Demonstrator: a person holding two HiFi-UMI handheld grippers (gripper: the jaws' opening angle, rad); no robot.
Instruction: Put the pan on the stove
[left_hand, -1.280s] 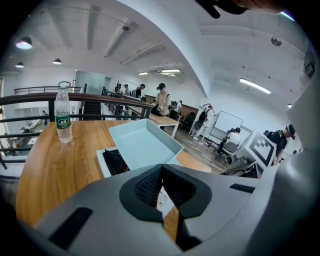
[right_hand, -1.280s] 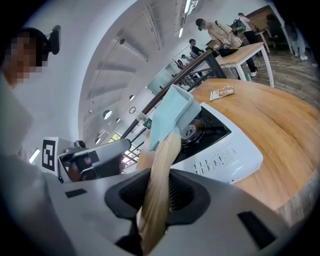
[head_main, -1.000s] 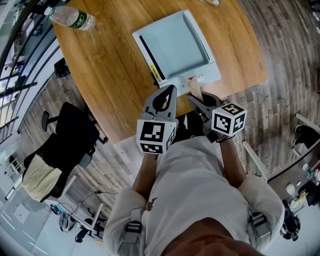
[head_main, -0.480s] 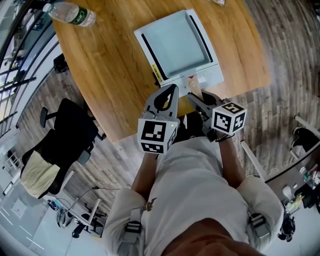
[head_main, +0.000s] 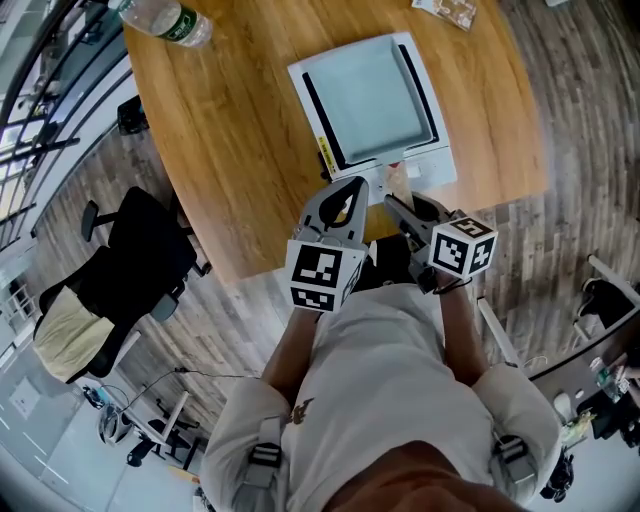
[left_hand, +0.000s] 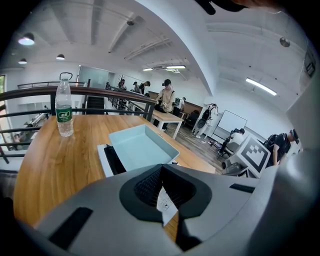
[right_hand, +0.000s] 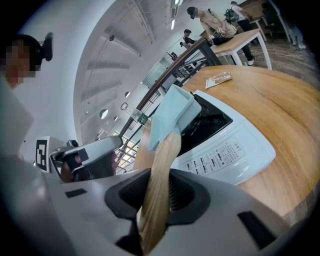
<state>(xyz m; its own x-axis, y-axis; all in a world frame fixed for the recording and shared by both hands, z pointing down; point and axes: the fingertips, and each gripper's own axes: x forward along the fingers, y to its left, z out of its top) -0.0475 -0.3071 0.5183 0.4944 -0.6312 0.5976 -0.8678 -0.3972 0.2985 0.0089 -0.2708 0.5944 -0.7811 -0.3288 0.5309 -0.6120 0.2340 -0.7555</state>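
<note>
A square pale-blue pan (head_main: 372, 98) lies over the black top of a white stove (head_main: 432, 165) on the wooden table. Its light wooden handle (head_main: 398, 182) points toward me. My right gripper (head_main: 402, 203) is shut on that handle at the stove's near edge. In the right gripper view the handle (right_hand: 161, 165) runs up between the pads to the pan (right_hand: 172, 116), above the stove's control panel (right_hand: 225, 150). My left gripper (head_main: 350, 192) hovers just left of the handle, shut with nothing in it. In the left gripper view its pads (left_hand: 150, 182) meet in front of the pan (left_hand: 142, 145).
A water bottle (head_main: 165, 18) lies at the table's far left corner and shows as the bottle (left_hand: 63, 107) in the left gripper view. A small packet (head_main: 447, 10) sits beyond the stove. A black office chair (head_main: 140, 265) stands on the floor to the left. People stand far back.
The head view has shifted a little, so table and stove sit further right in the picture. Both grippers keep their places at the stove's near edge, the right one still on the handle.
</note>
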